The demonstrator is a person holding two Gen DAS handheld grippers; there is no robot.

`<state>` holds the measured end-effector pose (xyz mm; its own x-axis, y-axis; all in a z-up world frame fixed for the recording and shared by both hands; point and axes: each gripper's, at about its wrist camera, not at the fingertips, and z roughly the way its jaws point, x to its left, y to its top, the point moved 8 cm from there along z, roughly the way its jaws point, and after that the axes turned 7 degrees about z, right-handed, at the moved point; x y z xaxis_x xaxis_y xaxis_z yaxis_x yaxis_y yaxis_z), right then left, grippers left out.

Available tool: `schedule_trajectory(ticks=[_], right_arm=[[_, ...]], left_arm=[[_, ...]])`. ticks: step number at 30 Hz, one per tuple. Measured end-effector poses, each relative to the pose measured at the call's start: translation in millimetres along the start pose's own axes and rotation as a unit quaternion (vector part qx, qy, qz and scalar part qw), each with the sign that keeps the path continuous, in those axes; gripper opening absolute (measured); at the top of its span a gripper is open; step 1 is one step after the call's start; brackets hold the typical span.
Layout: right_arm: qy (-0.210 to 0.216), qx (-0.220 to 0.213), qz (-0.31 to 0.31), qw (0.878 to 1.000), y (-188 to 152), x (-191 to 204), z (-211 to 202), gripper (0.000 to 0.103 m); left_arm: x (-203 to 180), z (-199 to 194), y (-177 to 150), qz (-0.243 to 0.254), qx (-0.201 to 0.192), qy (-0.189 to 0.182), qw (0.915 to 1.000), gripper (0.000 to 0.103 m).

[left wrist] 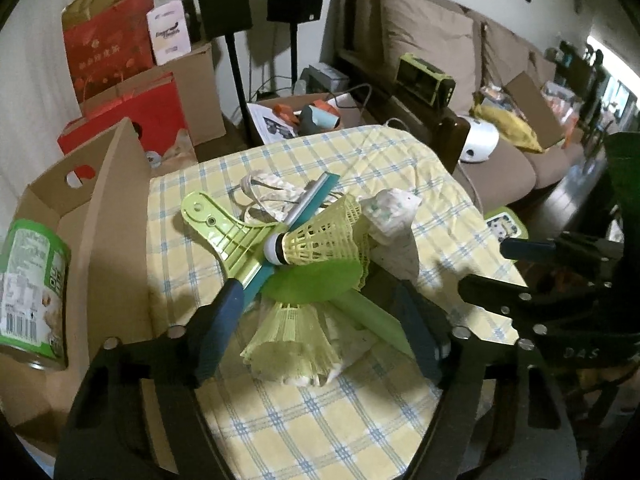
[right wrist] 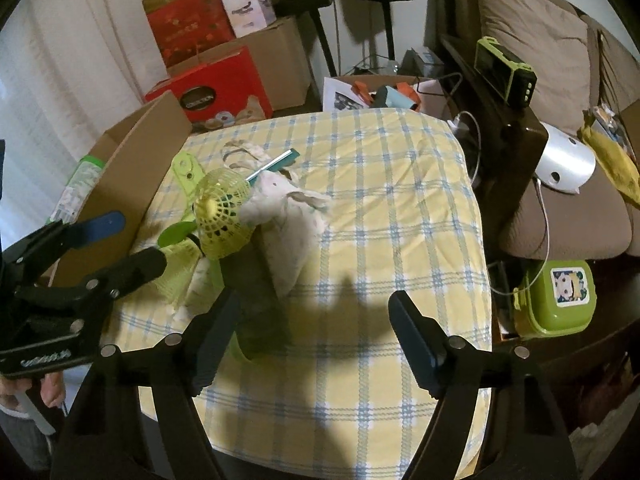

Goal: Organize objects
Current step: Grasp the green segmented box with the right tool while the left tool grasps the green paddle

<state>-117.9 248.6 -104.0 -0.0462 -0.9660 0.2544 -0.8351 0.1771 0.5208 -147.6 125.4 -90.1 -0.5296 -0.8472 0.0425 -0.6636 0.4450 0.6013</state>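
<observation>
- Right now the left tongs (left wrist: 316, 320) are hanging over the heap on the checked tabletop (left wrist: 320, 432), their two blue fingers (left wrist: 218, 328) standing apart on either side of it and gripping nothing.
- Lying between those fingers is a yellow shuttlecock (left wrist: 296, 344), with a second shuttlecock (left wrist: 320, 236) resting above it on the green squeegee (left wrist: 236, 236); a green spoon (left wrist: 316, 282) and crumpled white cloth (left wrist: 394, 216) are tangled in with them.
- Off to the side, the right tongs (right wrist: 316, 344) are also standing apart and empty, waiting over bare cloth just beside the pile.
- A cardboard box (left wrist: 108, 216) with a can (left wrist: 32, 292) in it is sitting at the tabletop's left edge, and looks like the likely place for the things.
- To do this well, I'd say the left tongs should be closing gently on the near shuttlecock's skirt alone, since it crushes easily, and lifting straight up so the spoon underneath is not dragged along.
</observation>
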Motion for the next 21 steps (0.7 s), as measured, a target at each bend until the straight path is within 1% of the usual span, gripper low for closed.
schedule_trajectory(ticks=[2, 3, 5, 6, 8, 12, 13, 17, 19, 21], right_arm=[[0.001, 0.002, 0.000, 1.000, -2, -1, 1, 0.079], [0.002, 0.003, 0.000, 1.000, -3, -1, 2, 0.079], [0.003, 0.004, -0.002, 1.000, -4, 1, 3, 0.079], [0.004, 0.005, -0.003, 1.000, -4, 2, 4, 0.079], [0.008, 0.004, -0.004, 1.000, -4, 3, 4, 0.078], [0.013, 0.002, -0.012, 1.000, -4, 10, 3, 0.078], [0.016, 0.001, -0.015, 1.000, -4, 12, 2, 0.078], [0.026, 0.003, -0.025, 0.999, -6, 21, 4, 0.078], [0.030, 0.008, -0.032, 0.999, -8, 26, 9, 0.079], [0.032, 0.012, -0.037, 0.999, -10, 30, 13, 0.078]], left_arm=[[-1, 4, 1, 0.007, 0.003, 0.005, 1.0000, 0.061], [-1, 6, 1, 0.010, 0.005, 0.007, 0.9999, 0.059], [-2, 10, 0, 0.015, 0.010, 0.008, 0.9998, 0.048], [-1, 11, 0, 0.015, 0.012, 0.008, 0.9998, 0.045], [0, 15, -1, 0.013, 0.017, 0.003, 0.9998, 0.032], [2, 18, -2, 0.008, 0.021, -0.003, 0.9997, 0.024], [2, 19, -2, 0.008, 0.021, -0.003, 0.9998, 0.017], [5, 17, 2, 0.003, 0.012, 0.003, 0.9999, 0.012], [10, 13, 5, -0.007, 0.003, 0.009, 0.9999, 0.010], [17, 7, 7, -0.022, -0.007, 0.005, 0.9997, 0.007]])
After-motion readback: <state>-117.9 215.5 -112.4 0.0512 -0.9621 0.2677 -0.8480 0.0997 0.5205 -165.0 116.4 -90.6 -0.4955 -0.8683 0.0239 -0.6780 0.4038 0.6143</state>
